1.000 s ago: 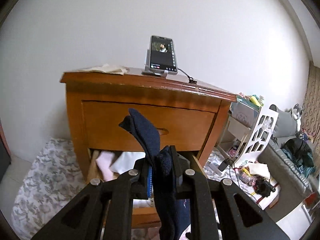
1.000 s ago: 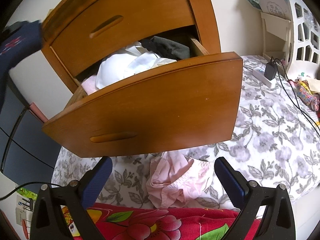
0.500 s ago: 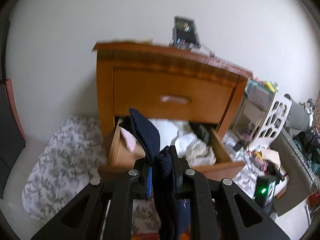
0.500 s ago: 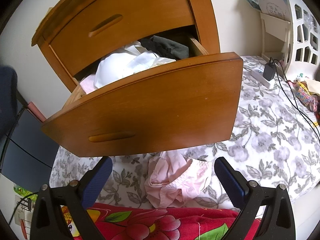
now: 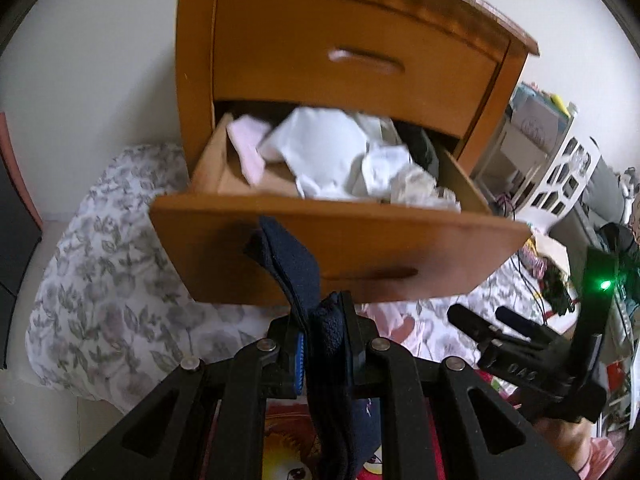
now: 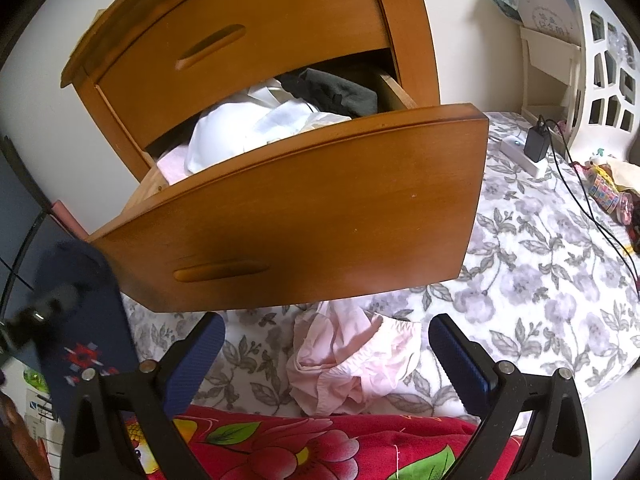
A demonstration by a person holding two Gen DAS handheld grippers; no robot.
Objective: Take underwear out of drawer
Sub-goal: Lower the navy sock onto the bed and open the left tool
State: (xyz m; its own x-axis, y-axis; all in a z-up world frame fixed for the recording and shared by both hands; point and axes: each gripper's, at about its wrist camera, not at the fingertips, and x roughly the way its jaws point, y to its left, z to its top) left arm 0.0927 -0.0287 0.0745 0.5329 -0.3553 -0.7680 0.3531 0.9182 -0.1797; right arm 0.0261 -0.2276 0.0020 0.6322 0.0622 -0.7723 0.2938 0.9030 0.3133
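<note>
My left gripper (image 5: pixel 320 344) is shut on dark navy underwear (image 5: pixel 296 268), which sticks up between the fingers and hangs below them. That same navy underwear (image 6: pixel 86 332) shows at the left of the right wrist view. The lower drawer (image 5: pixel 344 236) of the wooden nightstand stands pulled out, holding white, pink and dark clothes (image 5: pixel 332 156). My right gripper (image 6: pixel 326 344) is open, low in front of the drawer front (image 6: pixel 320 216). Pink underwear (image 6: pixel 352 364) lies on the floral bedding between its fingers. From the left wrist view the right gripper (image 5: pixel 484 320) shows at the right.
The upper drawer (image 5: pixel 352 64) is closed. Floral bedding (image 6: pixel 540 280) spreads under and right of the drawer, with a red flowered blanket (image 6: pixel 320 448) nearest me. A charger and power strip (image 6: pixel 528 152) with cables lie at the right, beside a white openwork chair (image 6: pixel 604 52).
My left gripper has tilted downward and come lower with the navy underwear, so the open drawer now fills its view. The navy cloth has re-entered the right wrist view. The right gripper has barely moved.
</note>
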